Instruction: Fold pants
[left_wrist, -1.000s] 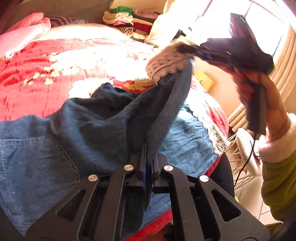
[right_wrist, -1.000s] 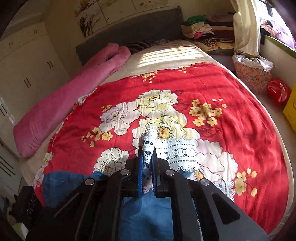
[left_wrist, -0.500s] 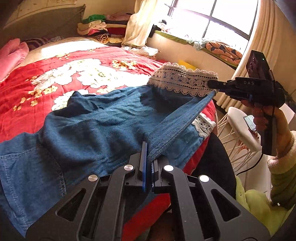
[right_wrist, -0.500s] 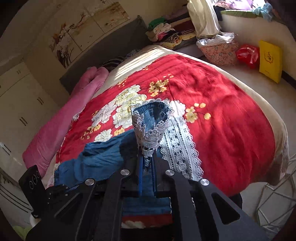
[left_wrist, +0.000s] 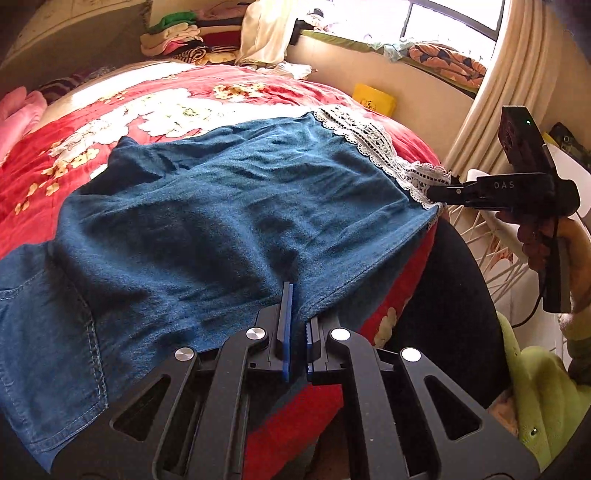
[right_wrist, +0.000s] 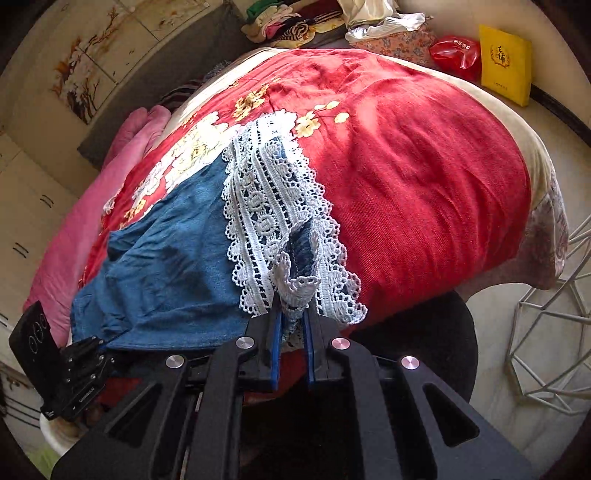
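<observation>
We see the blue denim pants with white lace hems (left_wrist: 229, 206) spread flat along the near edge of the red floral bedspread (right_wrist: 424, 177), one leg folded over the other. The left gripper (left_wrist: 295, 325) clamps the denim side seam at the 6 o'clock edge of its view, fingers together on the cloth. The right gripper (right_wrist: 293, 317) clamps the bunched lace hem; its jaws are opening slightly, with the lace between them.

Open bedspread extends from 12 to 3 o'clock of the pants in the right wrist view. The mattress edge drops off at 5 o'clock.

The left wrist view alone shows the back pocket (left_wrist: 44, 325) at 8 o'clock, the window (left_wrist: 454, 18) at 1 o'clock, and the hand (left_wrist: 546, 240) holding the right gripper at 3 o'clock. The right wrist view alone shows the yellow box (right_wrist: 506, 62) and red bag (right_wrist: 456, 55) on the floor at 1 o'clock, and a white wire-frame stand (right_wrist: 550, 325) at 4 o'clock, close to the bed corner.

A pink rolled blanket (right_wrist: 92, 218) lies at 9 o'clock, and stacked folded clothes (right_wrist: 284, 22) at 12 o'clock.
</observation>
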